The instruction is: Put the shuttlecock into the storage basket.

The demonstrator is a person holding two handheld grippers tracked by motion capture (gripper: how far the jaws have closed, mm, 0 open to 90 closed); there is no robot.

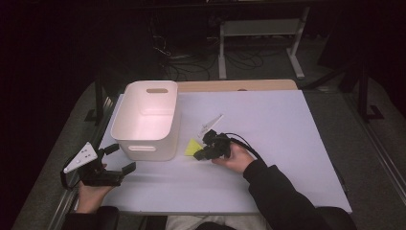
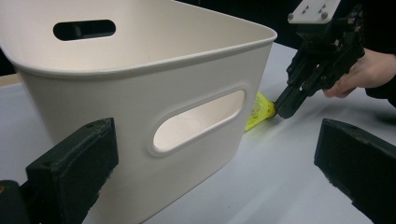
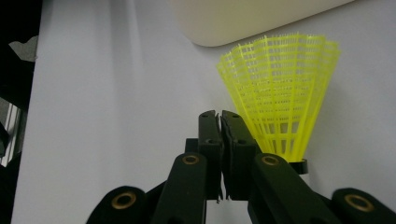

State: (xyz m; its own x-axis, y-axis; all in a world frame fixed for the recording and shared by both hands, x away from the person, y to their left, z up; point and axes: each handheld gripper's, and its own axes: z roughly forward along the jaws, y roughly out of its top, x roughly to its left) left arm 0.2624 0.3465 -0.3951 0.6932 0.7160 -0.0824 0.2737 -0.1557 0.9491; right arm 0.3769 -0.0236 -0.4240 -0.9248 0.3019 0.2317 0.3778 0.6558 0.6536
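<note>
A yellow mesh shuttlecock lies on the white table cover beside the front right corner of a white plastic bin. My right gripper rests low on the table with its tips at the shuttlecock's base. In the right gripper view the right gripper has its jaws pressed together with nothing between them, and the shuttlecock lies just to their right. My left gripper is open at the table's front left, facing the bin. Its view also catches the shuttlecock and the right gripper.
A small white stick-like item lies on the cover behind the right gripper. The white cover stretches to the right of the hand. A wooden table edge shows at the back, with stands and cables on the dark floor beyond.
</note>
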